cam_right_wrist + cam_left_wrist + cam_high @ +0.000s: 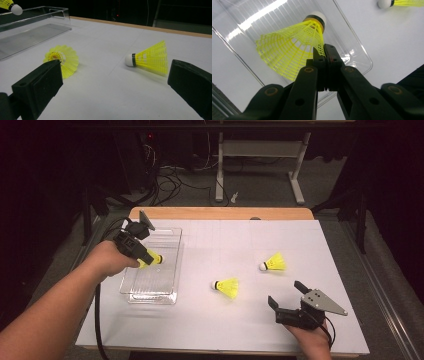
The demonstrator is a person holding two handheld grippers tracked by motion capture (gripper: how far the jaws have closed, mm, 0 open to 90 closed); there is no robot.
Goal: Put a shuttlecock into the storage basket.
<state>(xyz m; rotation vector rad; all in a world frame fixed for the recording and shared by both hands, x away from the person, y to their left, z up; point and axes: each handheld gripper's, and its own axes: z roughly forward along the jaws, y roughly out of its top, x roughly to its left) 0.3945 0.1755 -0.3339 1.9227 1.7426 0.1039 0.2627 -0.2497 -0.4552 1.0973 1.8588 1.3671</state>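
- The left gripper (325, 53) has its fingers pressed together on the skirt edge of a yellow plastic mesh shuttlecock with a white cork and black band (294, 45), pinching the mesh near its rim.
- In the high view that held shuttlecock (151, 258) hangs over the clear rectangular plastic tray (172, 292), at about 9 o'clock on the white surface (225, 330).
- The right gripper (289, 301) rests at 5 o'clock with its fingers wide apart, holding nothing.
- Two more yellow shuttlecocks lie loose: one near the centre (227, 287), one at 3 o'clock (274, 263); they are well apart from each other.
- Judged step: dropping the first shuttlecock into the tray.
- The next move likely calls for the left fingers to part over the tray floor, then for a reach to the centre shuttlecock.
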